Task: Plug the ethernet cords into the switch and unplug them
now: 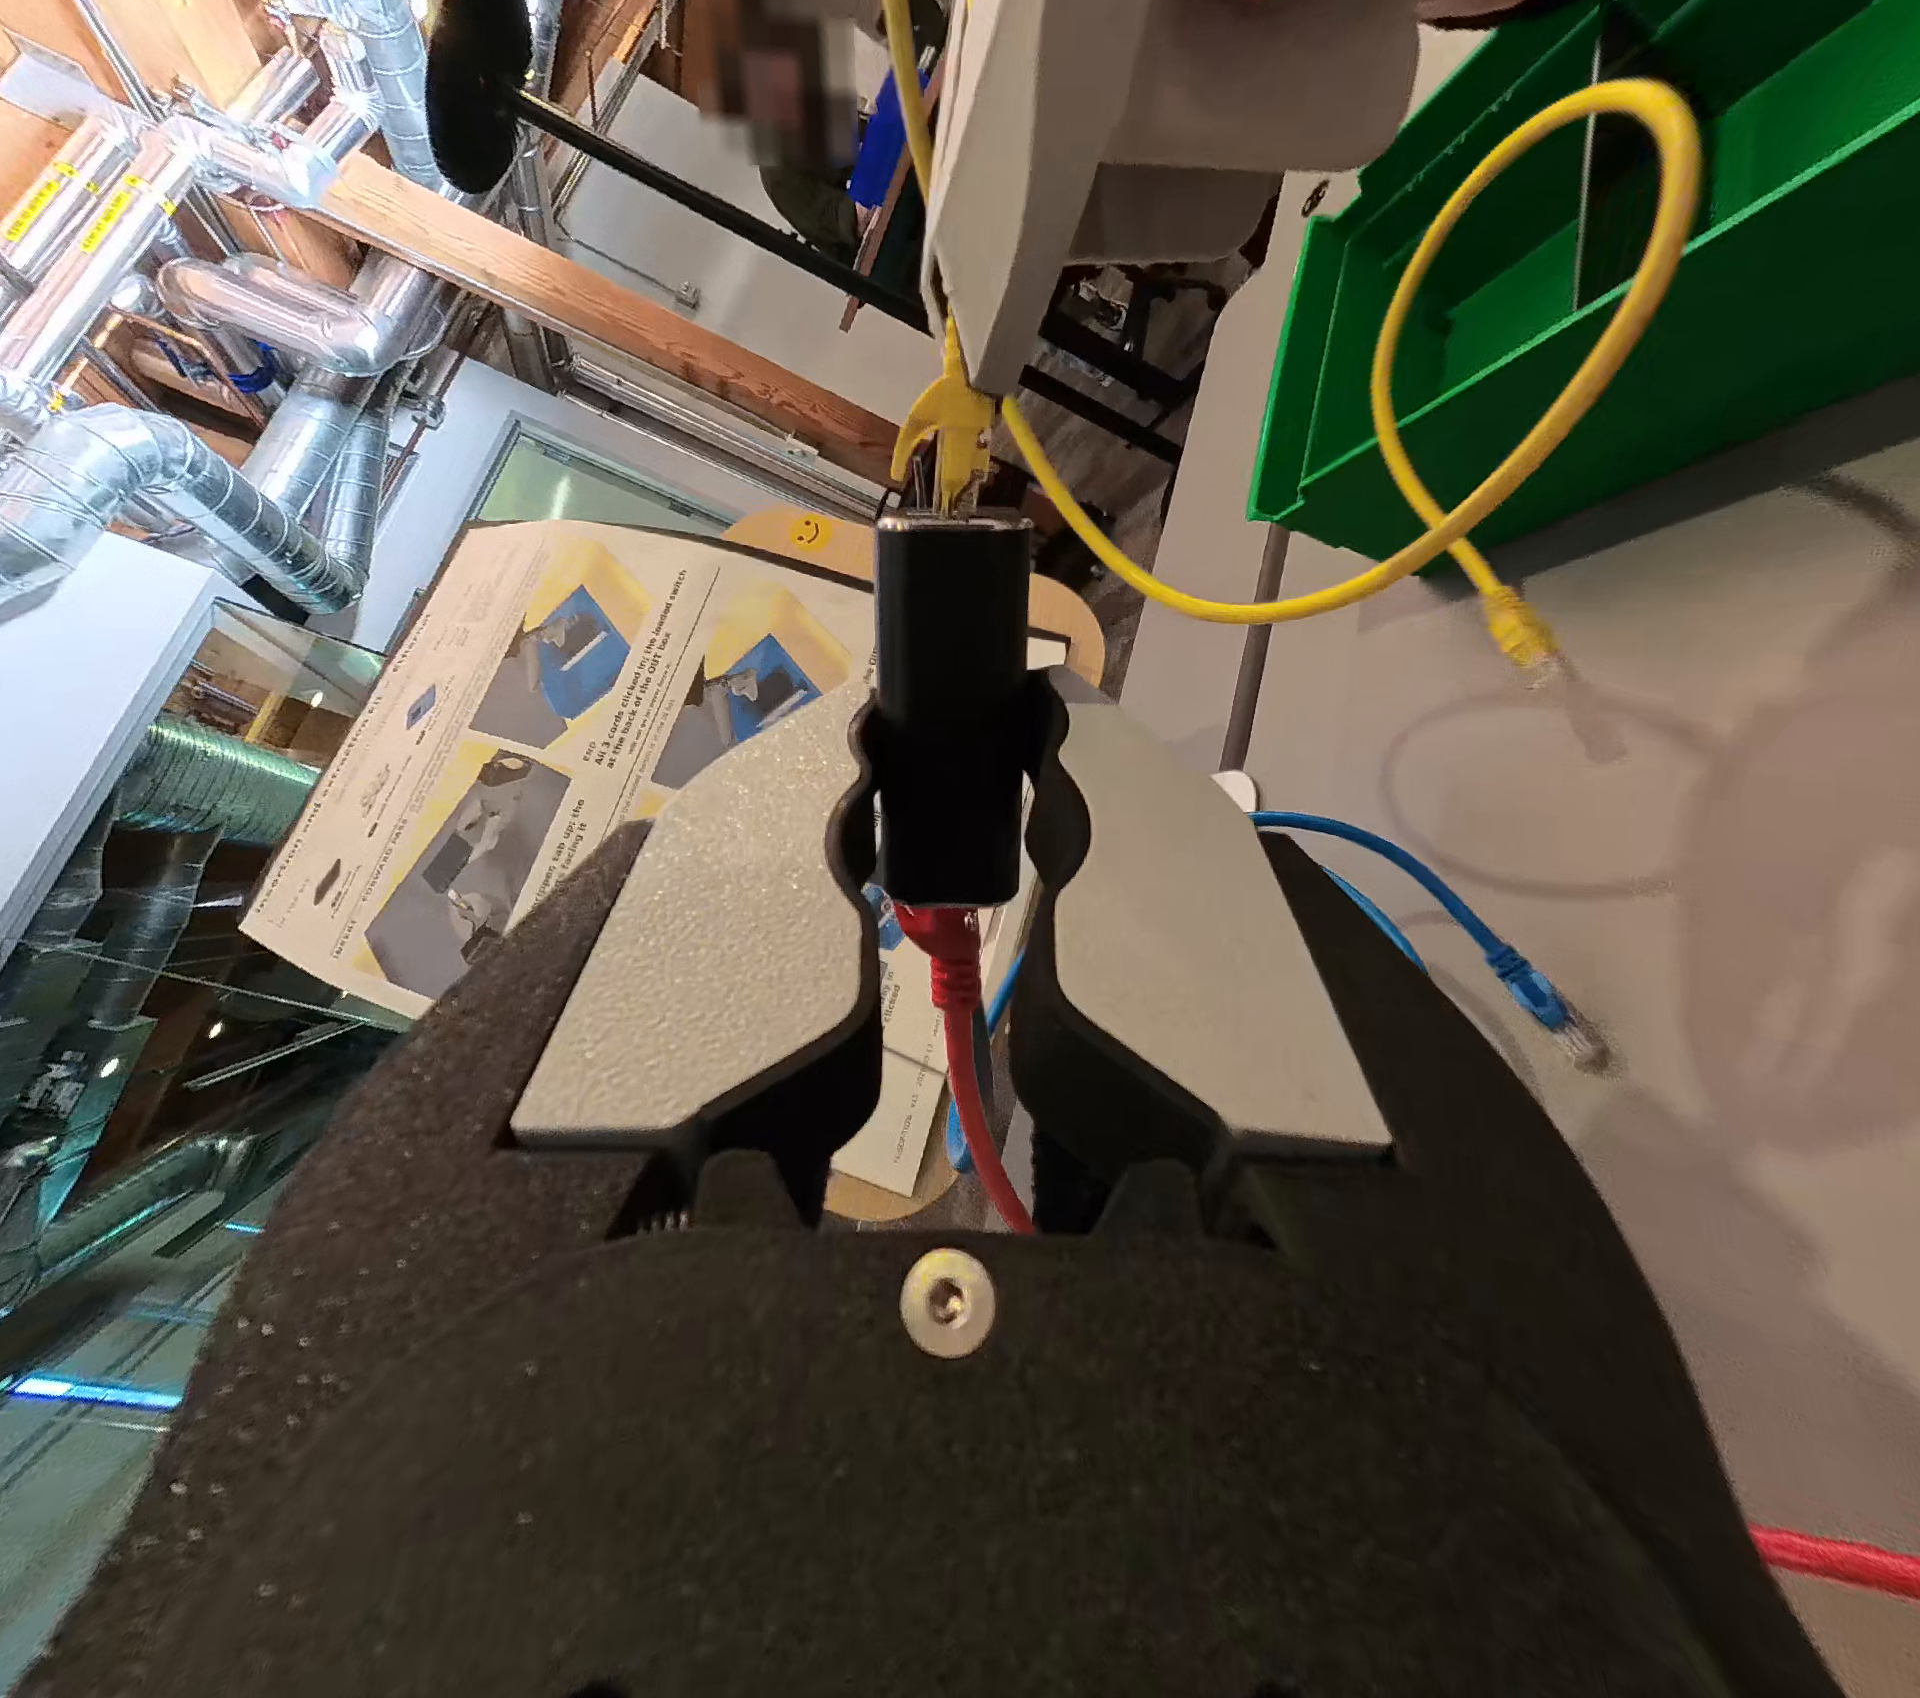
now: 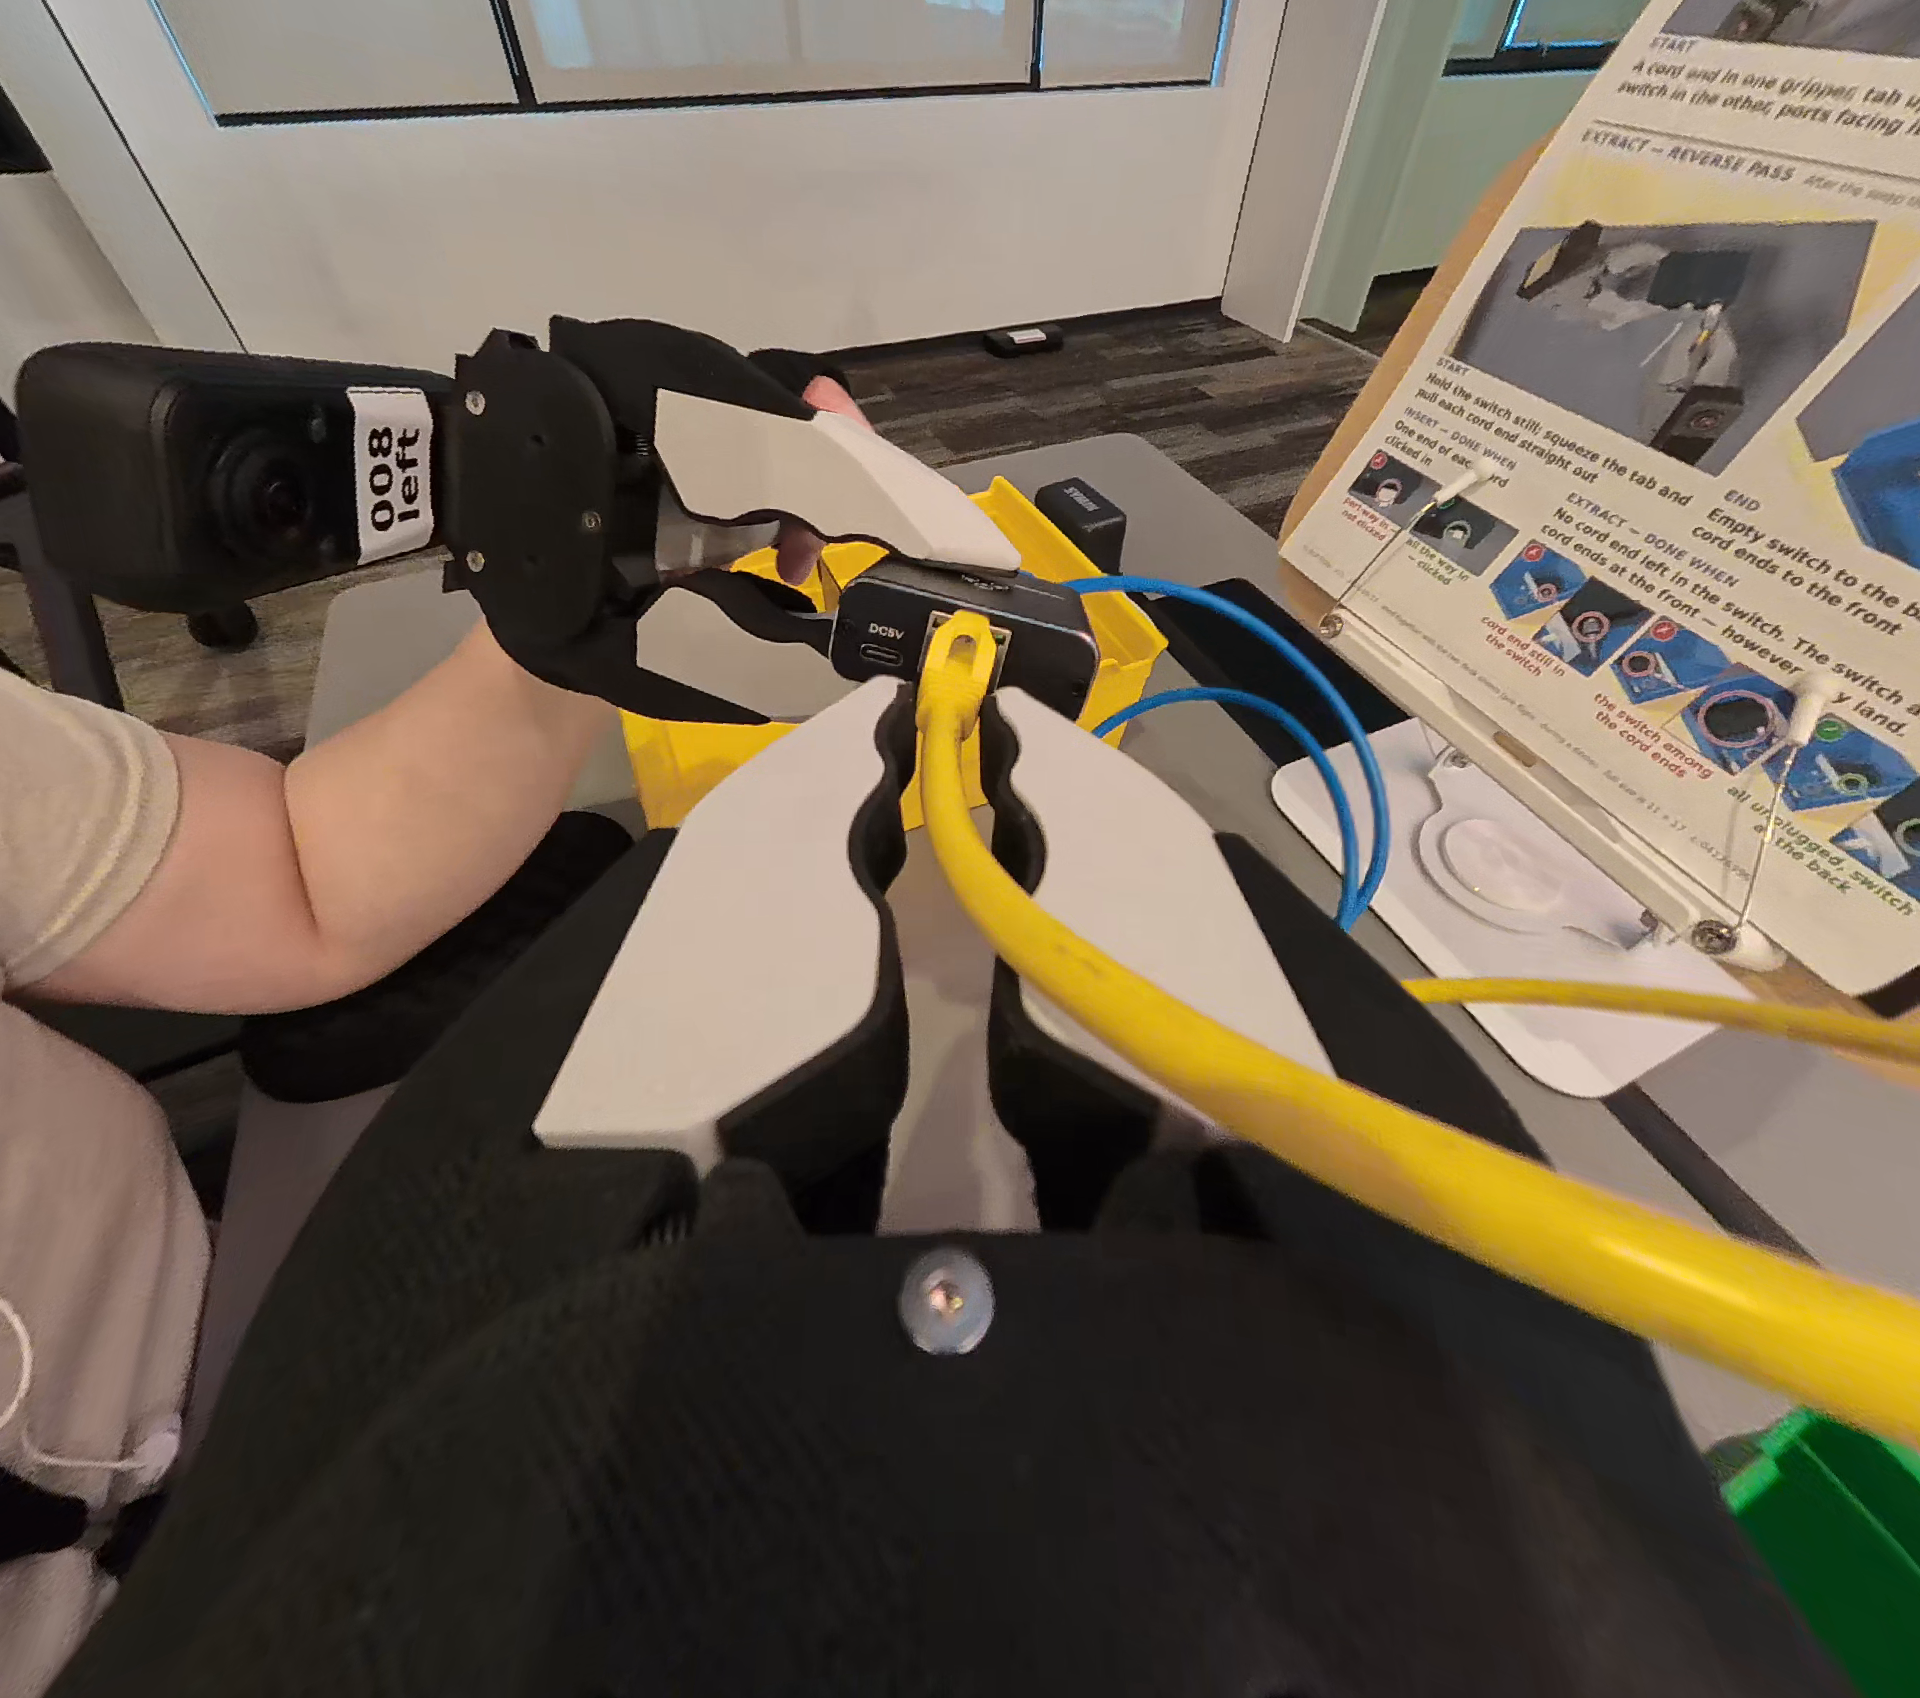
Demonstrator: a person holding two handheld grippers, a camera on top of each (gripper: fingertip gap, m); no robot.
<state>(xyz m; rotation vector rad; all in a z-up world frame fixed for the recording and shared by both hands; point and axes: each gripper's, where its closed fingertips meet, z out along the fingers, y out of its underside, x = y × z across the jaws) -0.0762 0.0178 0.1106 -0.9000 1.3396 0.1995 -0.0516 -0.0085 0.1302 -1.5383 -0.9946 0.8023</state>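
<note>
1. Grey tabletop [image 2: 1164, 495] carries a yellow bin [image 2: 1081, 599], a leaning instruction board [image 2: 1621, 505] at 2 o'clock in the right wrist view, and a green bin [image 1: 1621, 214] at 1 o'clock in the left wrist view; white wall and windows stand behind.
2. Left gripper [image 1: 954, 807] has its jaws closed on the black switch [image 1: 954, 713], gripping it by its sides; the switch is held up off the table, above the yellow bin in the right wrist view.
3. Right gripper [image 2: 948, 713] has its jaws nearly shut around the yellow cord [image 2: 1351, 1139] just behind its plug [image 2: 954, 661]; the plug sits in a port on the switch face, though how deep it goes I cannot tell.
4. Red cord [image 1: 961, 1025] leaves the switch's near end at 6 o'clock in the left wrist view.
5. Blue cord [image 2: 1340, 755] loops at 3 o'clock of the switch; its free plug [image 1: 1538, 1004] lies on the table; the yellow cord's other plug [image 1: 1519, 625] hangs free beside the green bin.
</note>
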